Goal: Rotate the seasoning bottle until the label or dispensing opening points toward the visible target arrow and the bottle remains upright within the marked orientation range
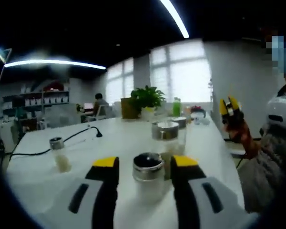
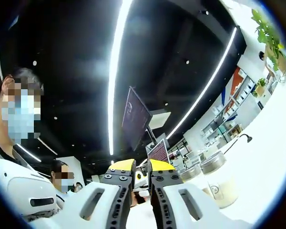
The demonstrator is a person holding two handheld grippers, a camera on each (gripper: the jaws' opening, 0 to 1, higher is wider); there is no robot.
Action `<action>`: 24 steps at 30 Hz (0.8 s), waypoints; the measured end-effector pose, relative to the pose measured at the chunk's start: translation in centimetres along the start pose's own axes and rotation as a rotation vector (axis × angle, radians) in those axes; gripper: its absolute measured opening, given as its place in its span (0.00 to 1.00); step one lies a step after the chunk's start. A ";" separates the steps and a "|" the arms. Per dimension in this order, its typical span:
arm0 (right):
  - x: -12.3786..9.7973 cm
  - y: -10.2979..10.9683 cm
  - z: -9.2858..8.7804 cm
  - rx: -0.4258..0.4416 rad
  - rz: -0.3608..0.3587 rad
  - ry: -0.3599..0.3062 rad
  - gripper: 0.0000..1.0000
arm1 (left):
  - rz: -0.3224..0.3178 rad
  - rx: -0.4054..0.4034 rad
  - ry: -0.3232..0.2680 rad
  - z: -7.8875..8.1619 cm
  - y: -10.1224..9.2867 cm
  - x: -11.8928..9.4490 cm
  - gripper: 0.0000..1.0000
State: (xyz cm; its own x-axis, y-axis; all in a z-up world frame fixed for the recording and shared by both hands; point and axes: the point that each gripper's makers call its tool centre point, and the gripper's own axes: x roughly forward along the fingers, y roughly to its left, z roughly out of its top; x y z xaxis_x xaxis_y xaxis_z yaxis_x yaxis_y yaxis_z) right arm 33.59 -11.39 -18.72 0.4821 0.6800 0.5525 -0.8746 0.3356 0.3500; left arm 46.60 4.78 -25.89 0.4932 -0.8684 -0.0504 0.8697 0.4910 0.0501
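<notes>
My left claw (image 1: 145, 168), black-jawed with yellow tips on a white body, stands spread on either side of the clear glass seasoning bottle with a shiny metal cap (image 1: 148, 177). The bottle stands upright on the white surface (image 1: 119, 138), between the two jaws; whether either jaw touches the glass I cannot tell. Just behind it stands a larger clear jar with a metal lid (image 1: 168, 136), and well to the left a small glass shaker holding pale powder (image 1: 60, 153). A black cable (image 1: 52, 145) crosses the surface beyond the shaker. At the far end sit a leafy green plant in a pot (image 1: 146, 99) and a green bottle (image 1: 176, 107).

In the left gripper view my right claw (image 1: 230, 109) is raised off the surface at the right, yellow tips upward. In the right gripper view my right claw (image 2: 141, 168) points toward the dark ceiling with its long light strips (image 2: 115, 71); its jaws stand close together with a narrow gap, pinching nothing. Two metal-lidded glass jars (image 2: 218, 183) appear at the lower right there.
</notes>
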 end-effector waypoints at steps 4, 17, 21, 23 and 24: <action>-0.1 -0.7 -0.3 0.014 -0.018 0.006 0.08 | 0.080 0.091 -0.001 0.2 -0.1 -0.6 0.46; -0.3 -1.1 0.0 0.019 -0.039 0.001 0.08 | 0.317 0.006 -0.075 0.7 0.9 -0.2 0.45; -0.4 -1.3 0.2 0.016 -0.046 -0.003 0.08 | 0.411 0.048 -0.052 0.1 1.7 -0.2 0.44; -0.5 -1.4 0.2 0.018 -0.051 -0.003 0.08 | 0.409 0.025 -0.061 -0.1 1.7 0.0 0.44; -0.5 -1.5 0.1 0.019 -0.053 -0.003 0.08 | 0.419 0.014 -0.060 -0.4 1.9 0.0 0.44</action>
State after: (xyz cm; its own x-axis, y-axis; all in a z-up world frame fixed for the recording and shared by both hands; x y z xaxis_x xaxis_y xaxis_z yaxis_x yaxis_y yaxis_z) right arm 34.69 -12.32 -19.41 0.5282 0.6597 0.5346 -0.8464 0.3589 0.3935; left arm 48.23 5.71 -26.15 0.8020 -0.5962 0.0352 0.5934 0.8021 0.0670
